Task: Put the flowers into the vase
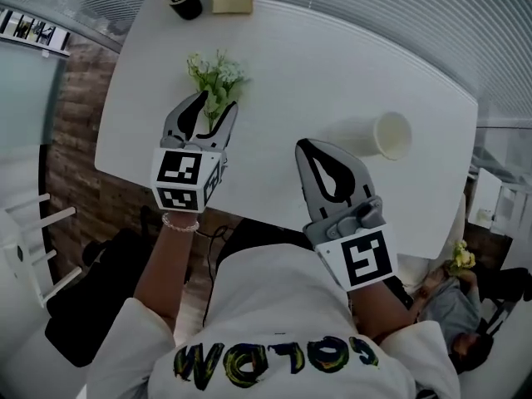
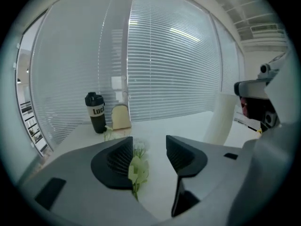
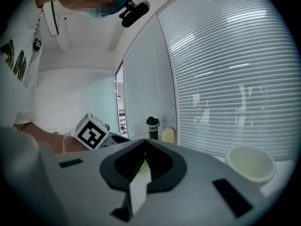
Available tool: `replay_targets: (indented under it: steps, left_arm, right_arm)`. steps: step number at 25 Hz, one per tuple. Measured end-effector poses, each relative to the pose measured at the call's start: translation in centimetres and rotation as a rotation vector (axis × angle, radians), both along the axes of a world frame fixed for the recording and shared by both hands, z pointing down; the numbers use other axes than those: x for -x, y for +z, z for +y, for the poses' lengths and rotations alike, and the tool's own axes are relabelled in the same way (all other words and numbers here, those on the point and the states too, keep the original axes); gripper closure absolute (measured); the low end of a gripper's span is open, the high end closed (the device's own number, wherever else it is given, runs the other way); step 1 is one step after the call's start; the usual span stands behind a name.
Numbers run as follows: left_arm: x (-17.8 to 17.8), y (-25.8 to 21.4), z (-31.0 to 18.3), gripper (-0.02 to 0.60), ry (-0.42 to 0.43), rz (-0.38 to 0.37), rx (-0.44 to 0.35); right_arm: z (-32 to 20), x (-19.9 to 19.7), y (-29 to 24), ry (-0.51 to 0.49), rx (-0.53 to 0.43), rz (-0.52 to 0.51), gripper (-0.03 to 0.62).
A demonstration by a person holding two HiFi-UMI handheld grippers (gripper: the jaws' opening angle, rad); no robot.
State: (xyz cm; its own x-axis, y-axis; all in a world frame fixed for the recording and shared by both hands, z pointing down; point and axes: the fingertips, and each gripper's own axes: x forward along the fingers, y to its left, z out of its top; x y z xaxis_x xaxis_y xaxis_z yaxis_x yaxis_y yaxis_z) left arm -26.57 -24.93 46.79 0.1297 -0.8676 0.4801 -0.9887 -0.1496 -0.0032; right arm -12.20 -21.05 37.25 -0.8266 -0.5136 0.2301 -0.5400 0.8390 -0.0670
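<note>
Left gripper [image 1: 216,103] is standing spread, jaws either side of the flowers [image 1: 214,75], which are lying on the white table [image 1: 332,73]. Right gripper [image 1: 304,147] is showing jaws pressed together, empty, near the vase [image 1: 391,135].

Office-like room, white table [image 1: 332,73], slatted window blinds [image 2: 174,65], brick wall [image 1: 79,98] beside it

The table [image 1: 332,73] is smooth and matt, the vase [image 1: 392,135] matt cream, the brickwork [image 1: 76,98] rough.
</note>
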Motion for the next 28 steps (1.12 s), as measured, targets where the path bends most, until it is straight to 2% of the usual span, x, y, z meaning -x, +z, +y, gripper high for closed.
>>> replay_targets:
  steps: [8,16,23,26,28]
  left_arm:
    - [4.1,8.3,-1.8,0.29,-0.056,-0.049,0.119]
    - [5.7,13.2,-2.8,0.241,-0.049,-0.026,0.231]
    - [5.8,14.7,-3.4,0.247,-0.019,-0.071,0.279]
    - [6.0,14.5,-3.5,0.318,-0.025,-0.077,0.27]
    - [6.2,14.5,-3.5,0.341,-0.028,-0.081,0.266]
  right_arm:
    - [-0.5,2.6,3.8,-0.025,0.034,0.011,0.583]
    - [0.7,3.4,6.8,-0.038,0.095,0.028,0.583]
    - [1.3,3.1,8.3,-0.024,0.135,0.03,0.583]
    - [1.6,3.1,8.6,-0.018,0.141,0.03,0.583]
    - [1.8,3.0,8.8,-0.018,0.144,0.032,0.583]
